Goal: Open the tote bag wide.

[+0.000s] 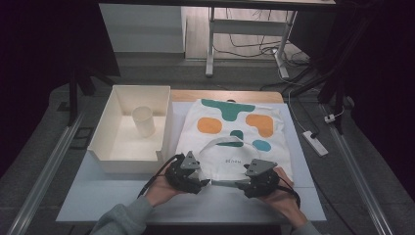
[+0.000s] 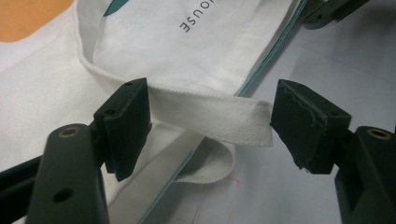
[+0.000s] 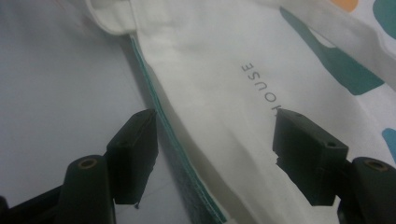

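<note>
At the counter's near edge, both tongs, left [image 2: 210, 123] and right [image 3: 215, 158], gape around the tote bag's [image 1: 234, 132] hem; clamping squarely should lift it cleanly.

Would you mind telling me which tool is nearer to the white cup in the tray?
Left. The left tool sits just below the tray holding the cup; the right tool is farther right.
</note>
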`<state>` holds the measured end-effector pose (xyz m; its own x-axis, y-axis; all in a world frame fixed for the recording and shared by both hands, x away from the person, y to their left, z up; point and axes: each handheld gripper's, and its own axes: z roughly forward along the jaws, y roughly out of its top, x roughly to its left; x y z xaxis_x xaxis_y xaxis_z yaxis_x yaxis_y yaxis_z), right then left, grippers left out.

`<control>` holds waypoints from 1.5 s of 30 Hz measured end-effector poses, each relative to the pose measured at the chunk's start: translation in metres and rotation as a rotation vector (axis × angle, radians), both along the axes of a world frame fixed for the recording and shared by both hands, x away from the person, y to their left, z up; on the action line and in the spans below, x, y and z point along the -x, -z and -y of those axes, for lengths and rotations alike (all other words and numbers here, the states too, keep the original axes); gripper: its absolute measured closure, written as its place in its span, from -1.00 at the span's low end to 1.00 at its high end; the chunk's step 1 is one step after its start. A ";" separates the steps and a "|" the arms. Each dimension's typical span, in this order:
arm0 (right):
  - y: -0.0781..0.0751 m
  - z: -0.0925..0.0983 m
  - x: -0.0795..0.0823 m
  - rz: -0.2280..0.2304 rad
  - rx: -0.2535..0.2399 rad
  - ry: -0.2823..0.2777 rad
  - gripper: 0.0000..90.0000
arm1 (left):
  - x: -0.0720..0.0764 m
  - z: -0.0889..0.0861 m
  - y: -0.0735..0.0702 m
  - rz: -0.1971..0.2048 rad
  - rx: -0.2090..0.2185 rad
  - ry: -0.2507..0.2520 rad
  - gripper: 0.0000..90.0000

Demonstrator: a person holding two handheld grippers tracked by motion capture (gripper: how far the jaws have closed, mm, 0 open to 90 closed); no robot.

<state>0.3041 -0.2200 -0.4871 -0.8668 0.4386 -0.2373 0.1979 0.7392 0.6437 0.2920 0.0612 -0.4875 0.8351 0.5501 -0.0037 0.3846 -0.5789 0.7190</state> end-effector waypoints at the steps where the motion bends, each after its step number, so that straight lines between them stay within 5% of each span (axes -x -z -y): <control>1: 0.002 -0.001 -0.001 0.001 0.017 -0.001 -0.28 | 0.000 0.000 0.000 -0.001 0.002 0.000 -0.36; 7: 0.008 -0.006 -0.006 0.027 0.095 -0.001 -0.17 | 0.000 -0.001 -0.001 -0.003 0.006 0.003 -0.37; 15: 0.004 -0.006 -0.008 0.038 0.082 -0.005 0.11 | 0.000 -0.001 0.000 0.000 0.005 0.002 -0.36; 19: 0.002 -0.007 -0.012 0.081 0.137 0.019 0.35 | 0.001 -0.002 0.000 0.000 0.005 0.001 -0.37; 24: 0.010 -0.004 -0.020 0.049 0.183 0.037 0.62 | 0.001 -0.003 -0.001 0.002 0.005 -0.001 -0.37; 29: 0.009 -0.001 -0.023 0.026 0.145 0.045 0.89 | 0.001 -0.004 -0.001 0.004 0.010 -0.002 -0.37; 36: 0.005 0.004 -0.022 0.019 0.099 0.053 0.95 | 0.002 -0.007 -0.003 0.012 0.014 -0.003 -0.37; 45: -0.011 0.022 -0.023 -0.034 -0.086 0.067 0.95 | 0.004 -0.013 -0.008 0.037 0.049 -0.020 -0.37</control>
<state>0.3270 -0.2423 -0.4758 -0.8416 0.5137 -0.1668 0.2682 0.6656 0.6965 0.2879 0.0743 -0.4794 0.8241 0.5665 -0.0002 0.3679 -0.5349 0.7606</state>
